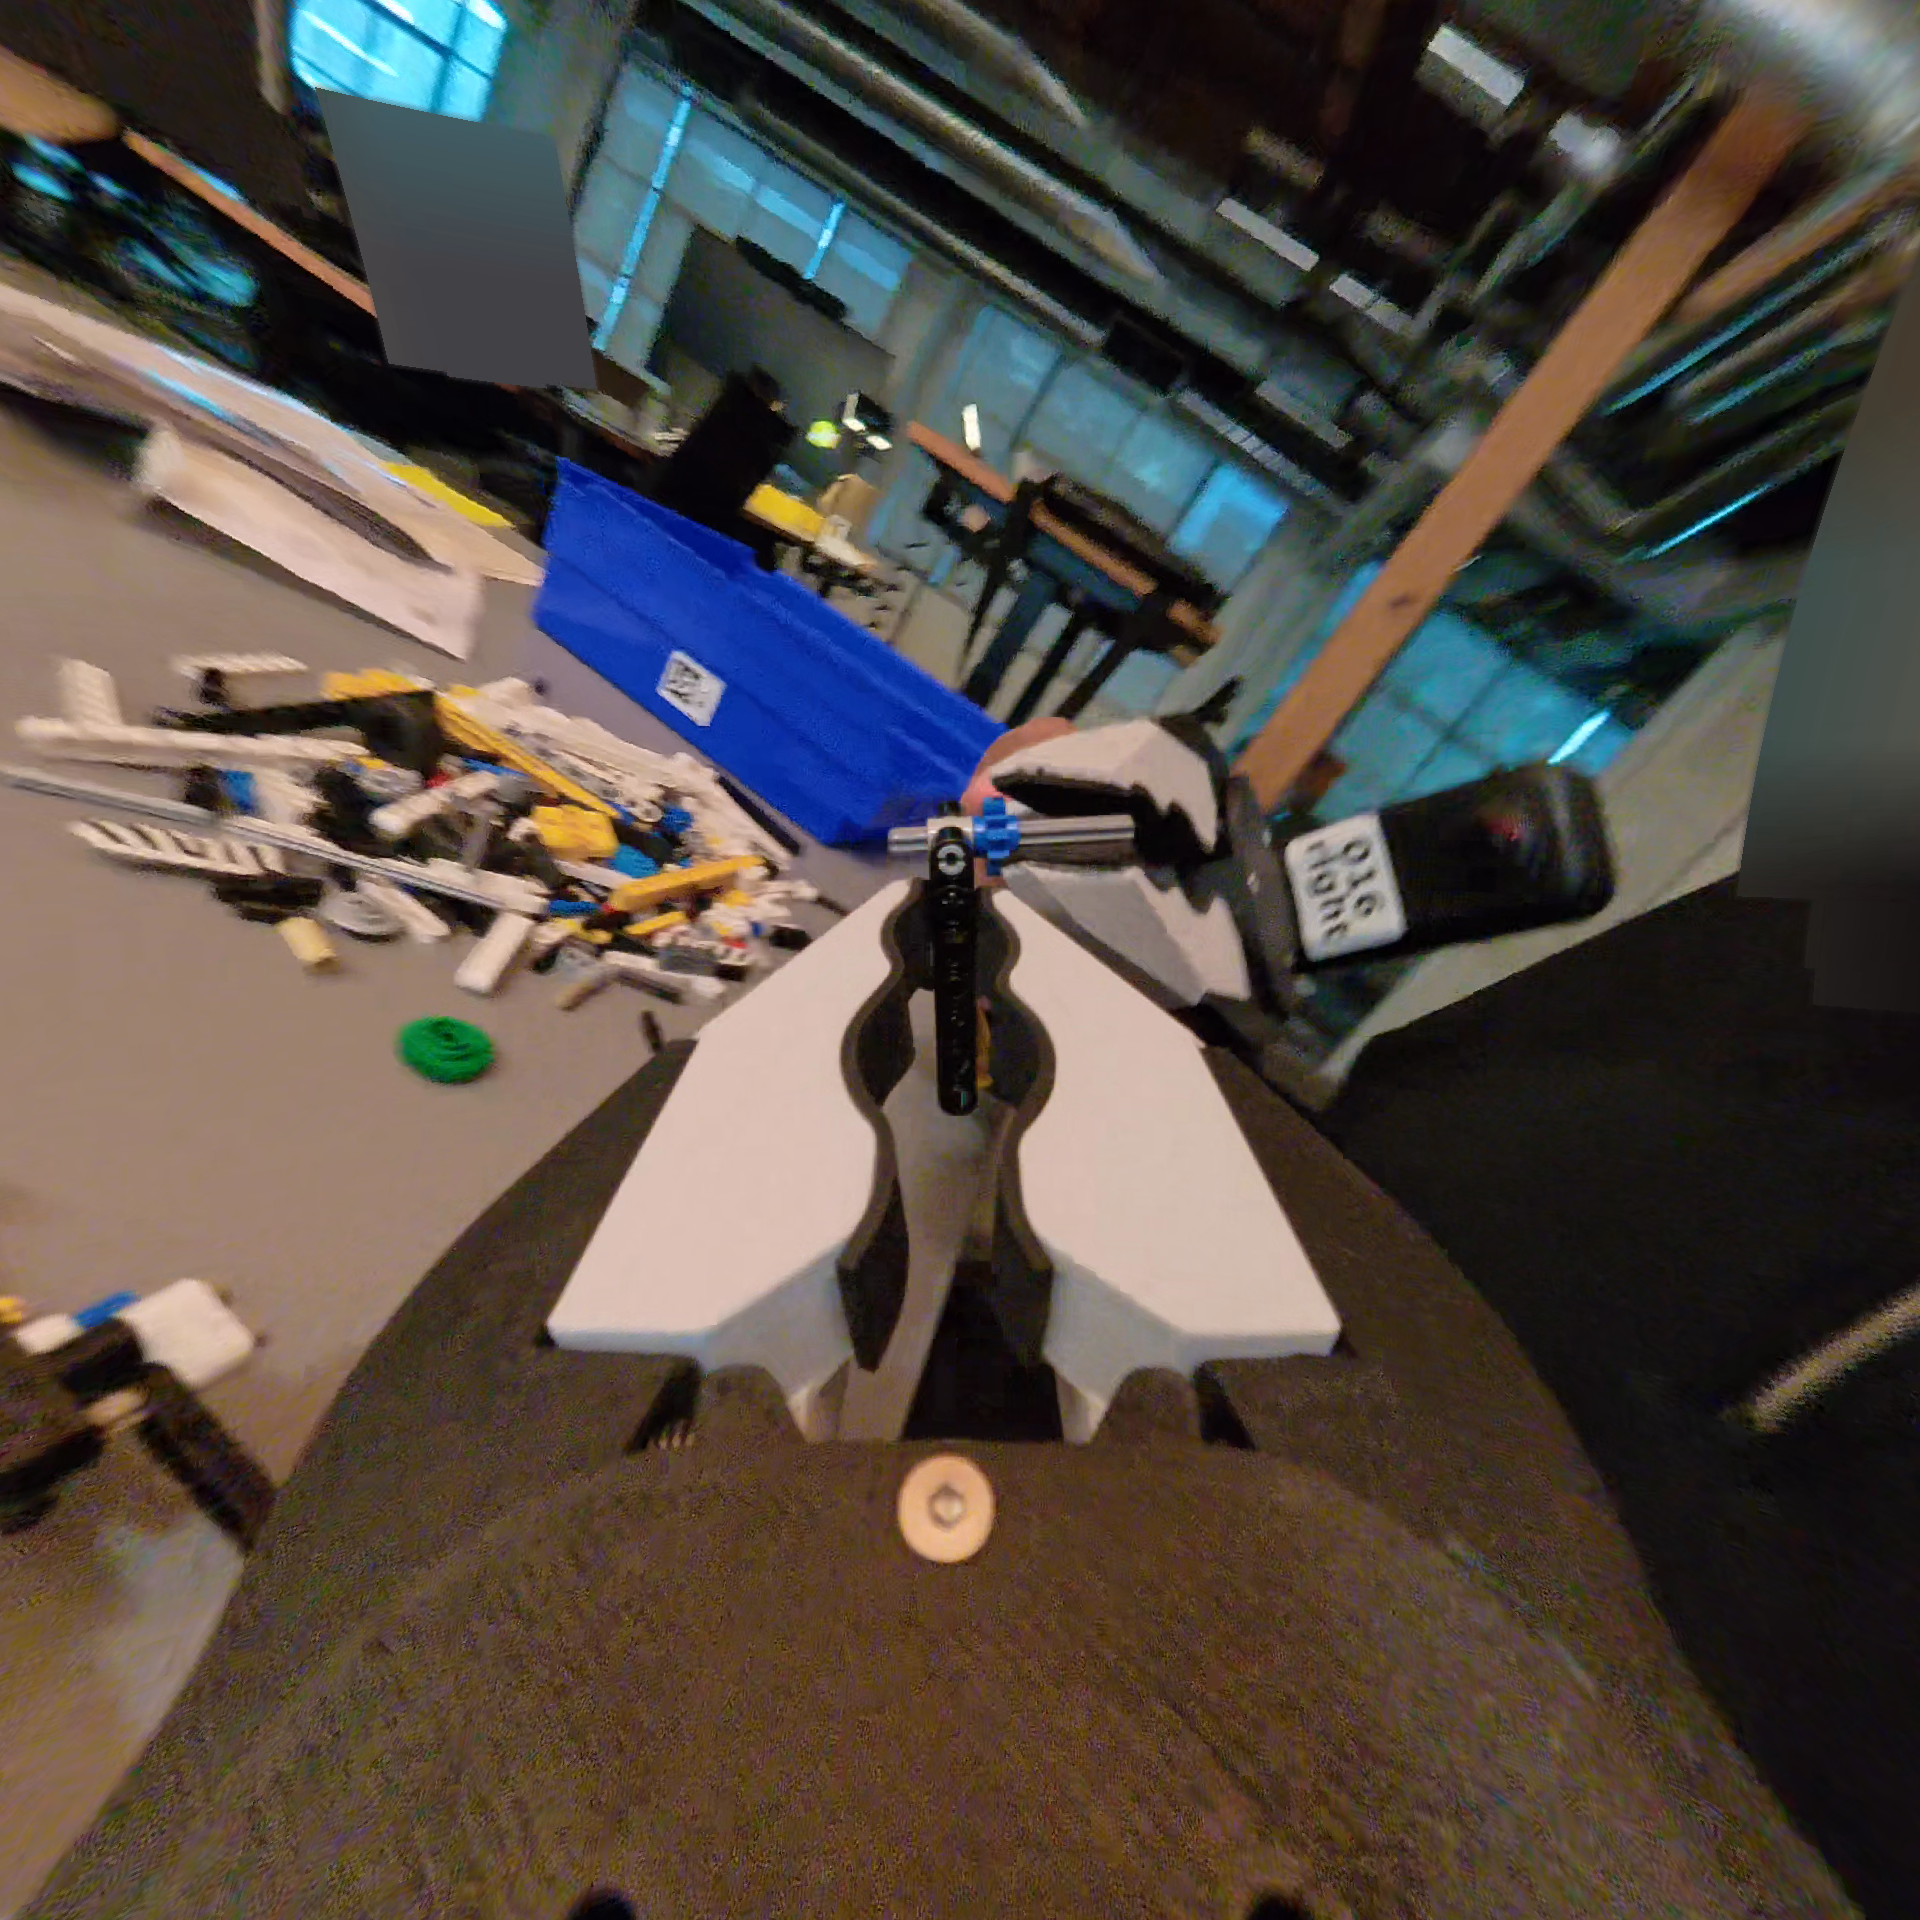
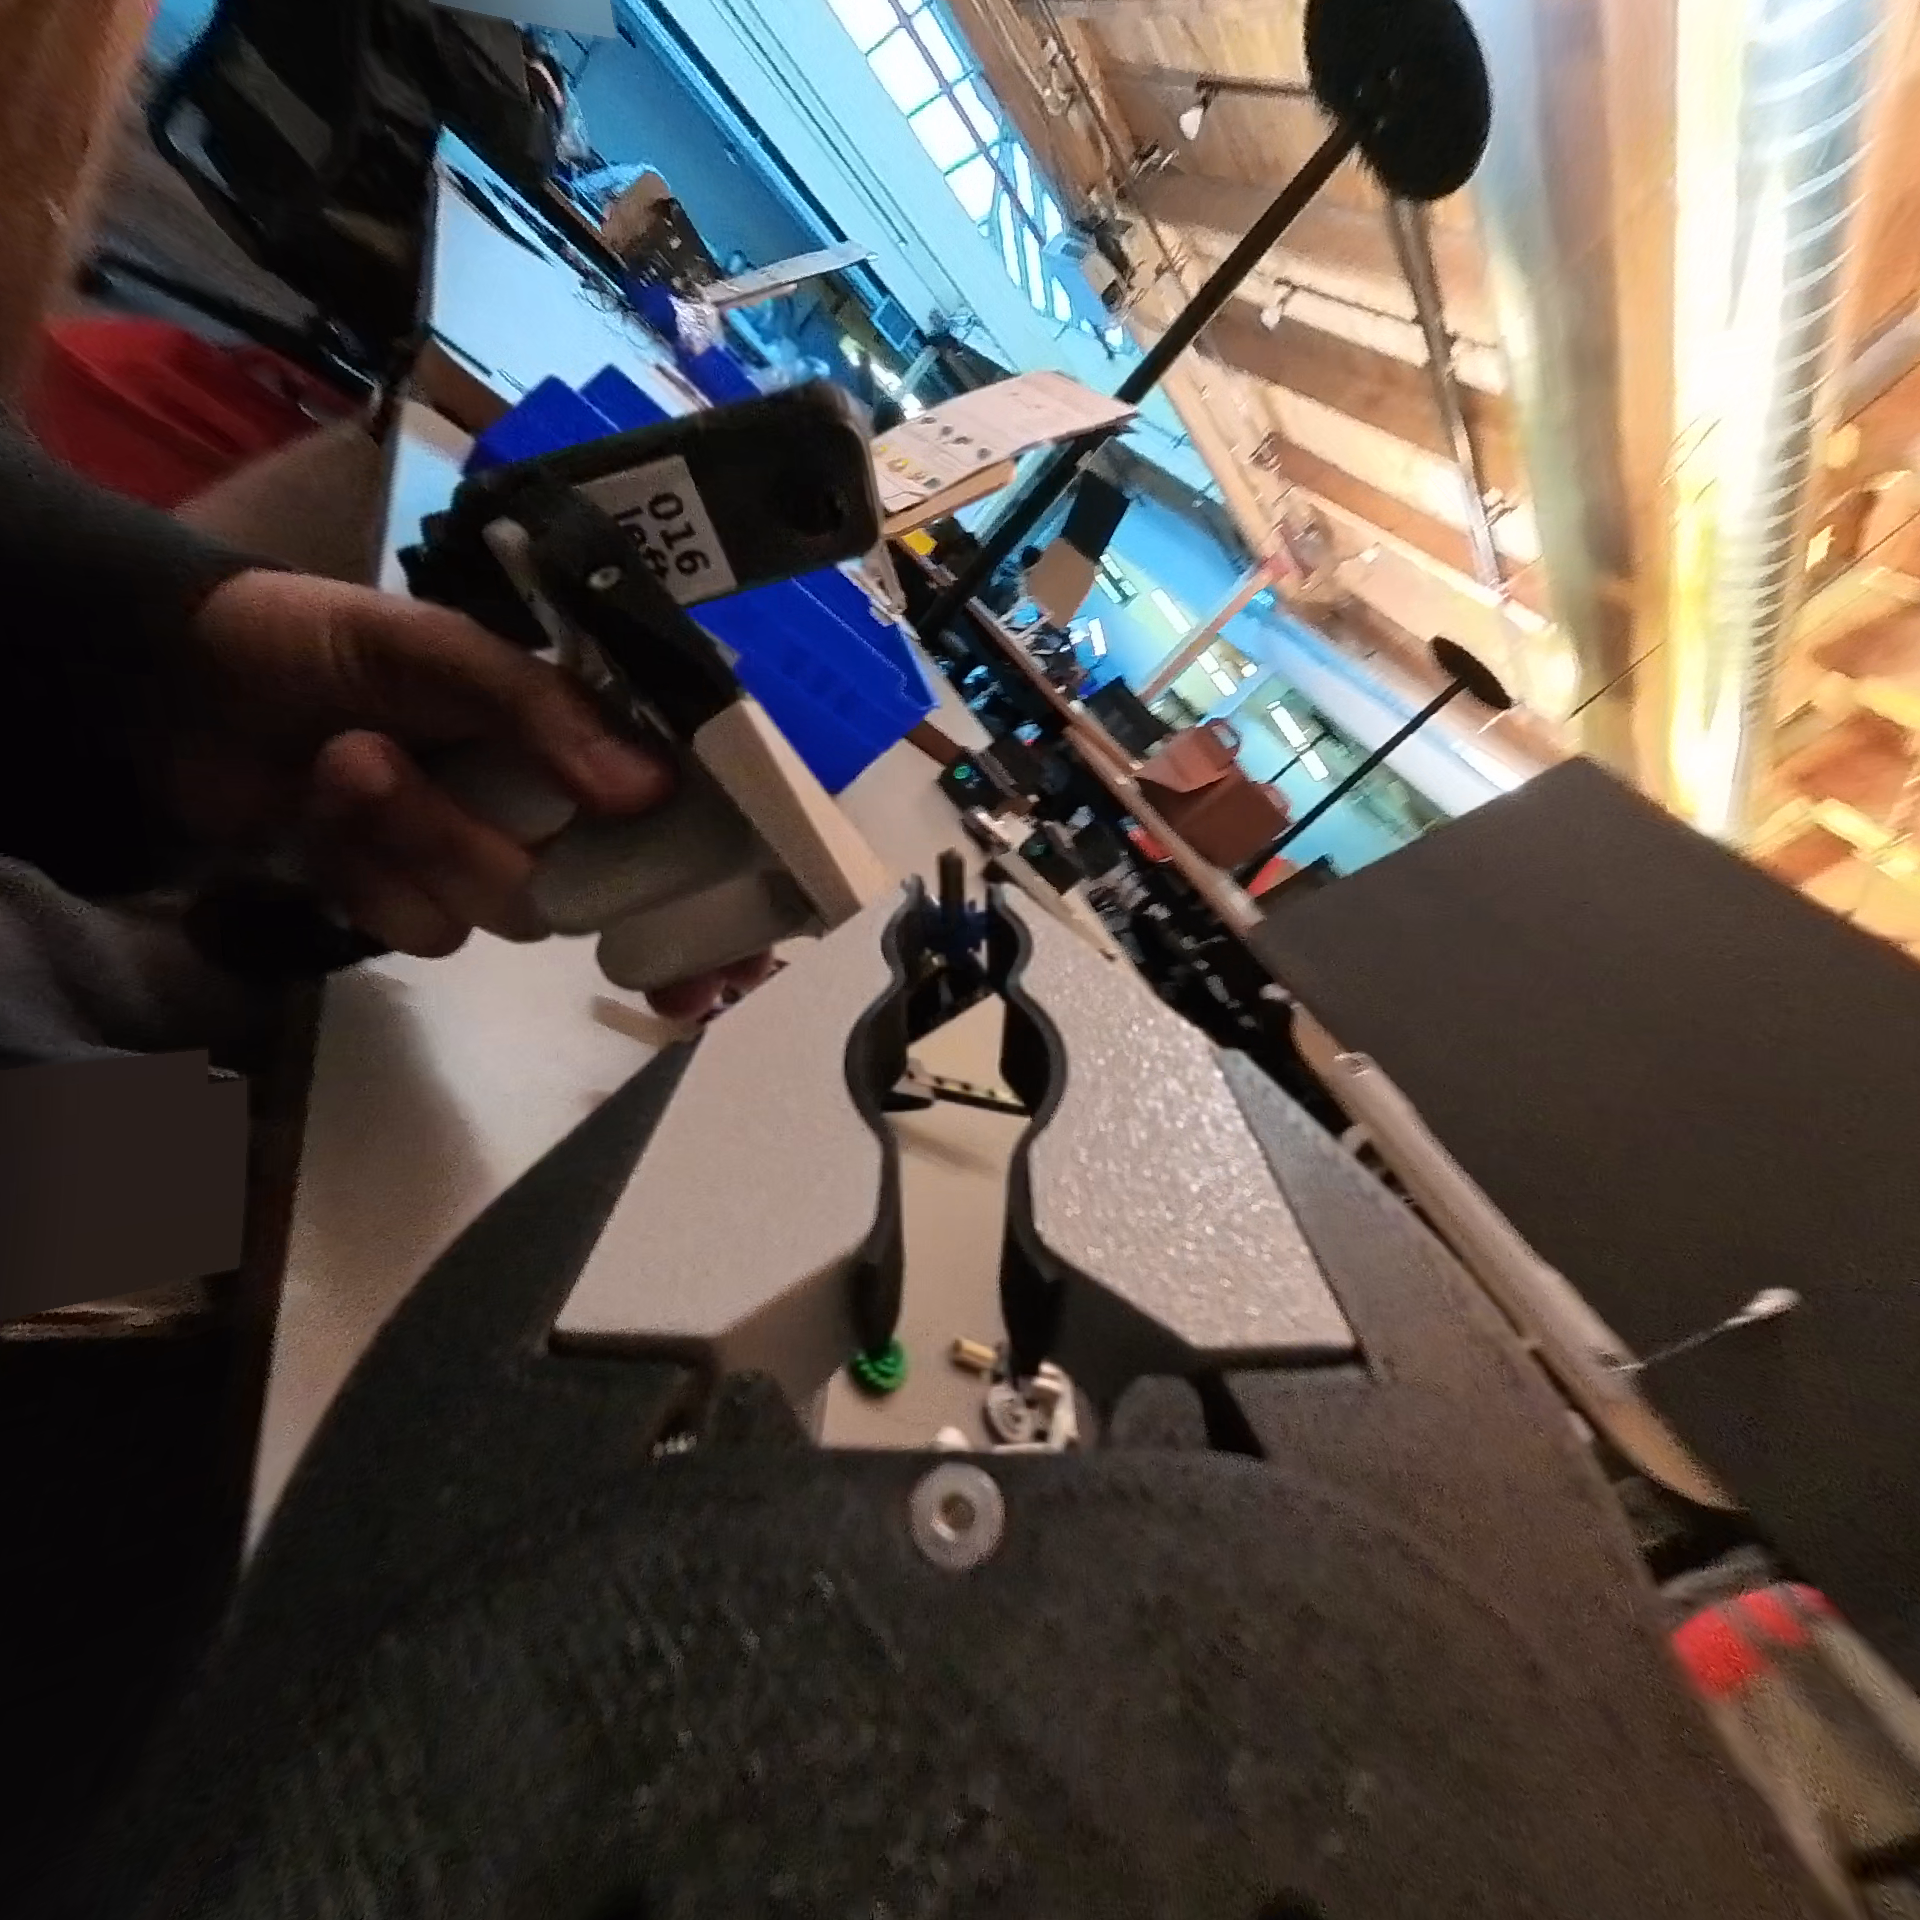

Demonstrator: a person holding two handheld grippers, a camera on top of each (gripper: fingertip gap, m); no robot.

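L tongs [image 1: 951, 914] clamped on black beam [image 1: 954, 977], R tongs [image 1: 1101, 831] clamped on grey axle [image 1: 1081, 829] w/ blue gear [image 1: 995, 828], axle seated through beam's top hole above bench [image 1: 156, 1122] near parts pile [image 1: 416, 821].

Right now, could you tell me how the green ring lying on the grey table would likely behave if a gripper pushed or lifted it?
The green ring lies flat on the grey table, so a push would probably slide it, not roll it. It looks small and plastic beside the brick pile, likely very light. Its low profile may make it awkward to pinch.
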